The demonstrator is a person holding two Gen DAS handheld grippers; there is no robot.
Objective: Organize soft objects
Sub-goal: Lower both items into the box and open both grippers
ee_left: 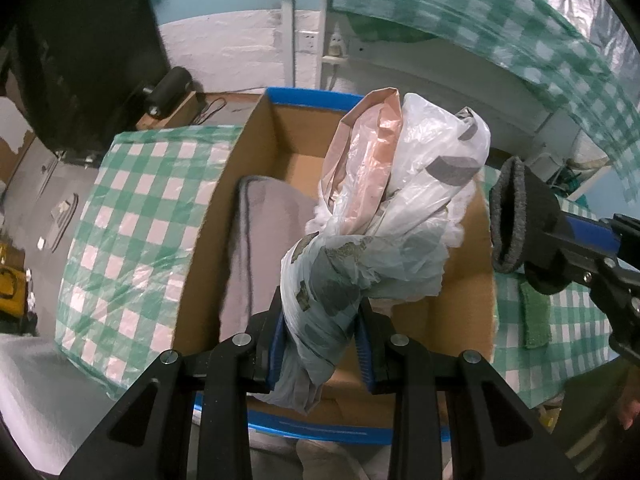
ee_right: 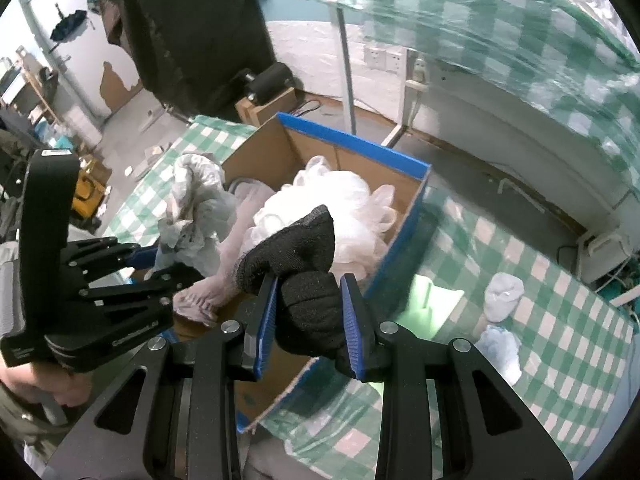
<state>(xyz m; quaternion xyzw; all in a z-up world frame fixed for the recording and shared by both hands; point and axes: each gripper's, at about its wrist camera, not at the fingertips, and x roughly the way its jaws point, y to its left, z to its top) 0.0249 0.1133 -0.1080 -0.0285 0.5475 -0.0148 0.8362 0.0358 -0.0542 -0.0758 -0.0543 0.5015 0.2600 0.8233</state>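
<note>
Left wrist view: one left claw grips a crumpled plastic bag over one cardboard box, hiding most of the box's contents. One right claw clamps a dark sock. Two blurred pale bundles lie on the table.

Bundle of plastic bags: white, grey and pink, twisted, held above the cardboard box. Dark sock: bunched, held over the box's near corner. White mesh puff and grey folded cloth: inside the box. Green sponge, two pale socks: on the desk.
</note>
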